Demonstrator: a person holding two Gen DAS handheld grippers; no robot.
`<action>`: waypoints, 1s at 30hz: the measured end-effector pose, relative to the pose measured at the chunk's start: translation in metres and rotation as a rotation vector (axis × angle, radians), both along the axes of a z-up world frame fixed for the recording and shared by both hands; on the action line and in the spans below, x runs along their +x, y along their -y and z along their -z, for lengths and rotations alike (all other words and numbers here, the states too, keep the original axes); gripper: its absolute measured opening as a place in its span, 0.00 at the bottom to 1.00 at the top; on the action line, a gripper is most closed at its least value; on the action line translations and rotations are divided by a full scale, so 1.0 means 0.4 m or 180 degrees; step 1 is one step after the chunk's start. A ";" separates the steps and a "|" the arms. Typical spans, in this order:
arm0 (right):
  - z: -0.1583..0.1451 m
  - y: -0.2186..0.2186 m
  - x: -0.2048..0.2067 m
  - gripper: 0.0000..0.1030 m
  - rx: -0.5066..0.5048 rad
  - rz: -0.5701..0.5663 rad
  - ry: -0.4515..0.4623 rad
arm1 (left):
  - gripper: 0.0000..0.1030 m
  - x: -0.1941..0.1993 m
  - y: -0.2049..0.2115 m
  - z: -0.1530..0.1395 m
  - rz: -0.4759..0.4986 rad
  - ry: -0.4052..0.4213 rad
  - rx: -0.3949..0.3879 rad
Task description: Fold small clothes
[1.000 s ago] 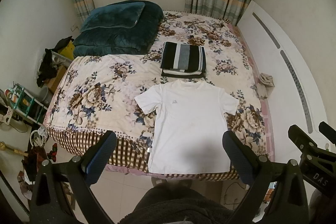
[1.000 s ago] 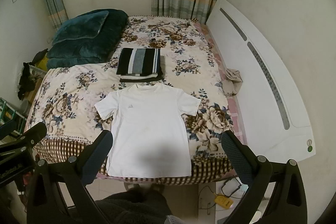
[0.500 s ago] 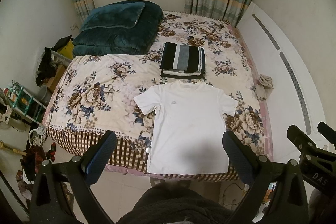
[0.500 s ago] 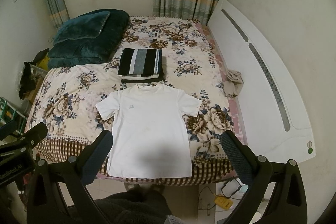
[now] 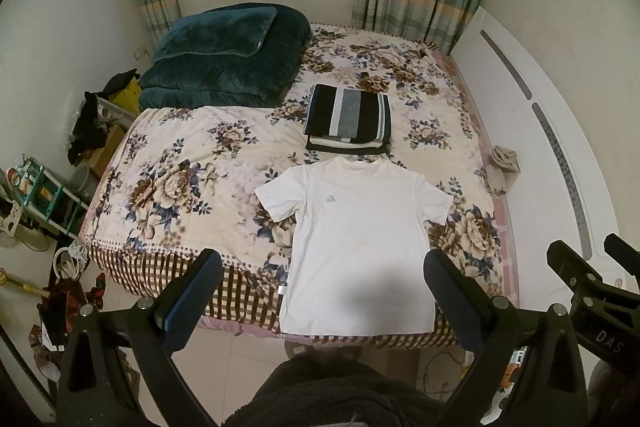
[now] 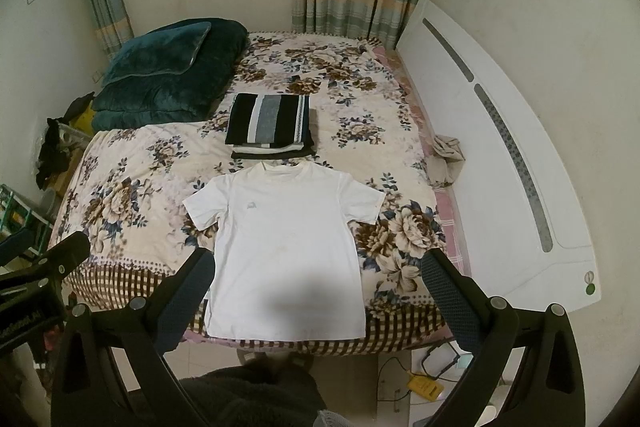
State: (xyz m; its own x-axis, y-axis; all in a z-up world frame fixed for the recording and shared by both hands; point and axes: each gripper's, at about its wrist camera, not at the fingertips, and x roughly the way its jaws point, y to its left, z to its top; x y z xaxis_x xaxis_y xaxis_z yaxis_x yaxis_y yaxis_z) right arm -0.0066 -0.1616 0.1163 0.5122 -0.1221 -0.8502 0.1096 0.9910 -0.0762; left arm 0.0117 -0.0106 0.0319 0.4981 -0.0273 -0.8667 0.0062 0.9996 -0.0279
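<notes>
While the white T-shirt (image 5: 362,243) lies flat (front up) on the floral bed (image 5: 180,187), both grippers hang above. The left gripper (image 5: 322,281) and right gripper (image 6: 320,281) gape wide, empty.

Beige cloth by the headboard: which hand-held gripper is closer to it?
Right. The beige cloth lies ahead, slightly right of the right hand-held gripper; the left hand-held gripper sits farther left.

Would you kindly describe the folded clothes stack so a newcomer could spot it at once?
On the floral-covered bed, look just beyond the collar of the flat white T-shirt. The folded stack lies there, topped with black, white and grey stripes, unlike the plain dark green quilt further left.
</notes>
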 end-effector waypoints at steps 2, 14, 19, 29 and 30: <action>-0.003 0.001 -0.002 1.00 0.0002 -0.0003 0.0005 | 1.00 0.014 0.005 -0.003 -0.0004 -0.0001 -0.0006; 0.016 -0.005 0.043 1.00 0.0064 0.0020 -0.0011 | 1.00 0.031 -0.006 0.003 -0.0043 0.0072 0.0042; 0.116 0.028 0.104 1.00 0.0164 0.0267 -0.0070 | 1.00 0.098 -0.017 0.082 -0.0072 0.0275 0.0163; 0.544 0.249 0.338 1.00 0.0182 0.1045 -0.0399 | 1.00 0.350 0.019 0.473 0.0100 -0.0110 0.0373; 0.595 0.278 0.365 1.00 0.0186 0.1124 -0.0447 | 1.00 0.380 0.031 0.518 0.0085 -0.0157 0.0410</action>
State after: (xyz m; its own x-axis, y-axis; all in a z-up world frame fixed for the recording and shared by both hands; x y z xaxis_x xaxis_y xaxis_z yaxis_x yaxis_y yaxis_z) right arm 0.1395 -0.2726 -0.1218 0.3253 -0.2194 -0.9198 0.4375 0.8972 -0.0593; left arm 0.1638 -0.0230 -0.1753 0.4553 0.0731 -0.8873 0.0348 0.9944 0.0998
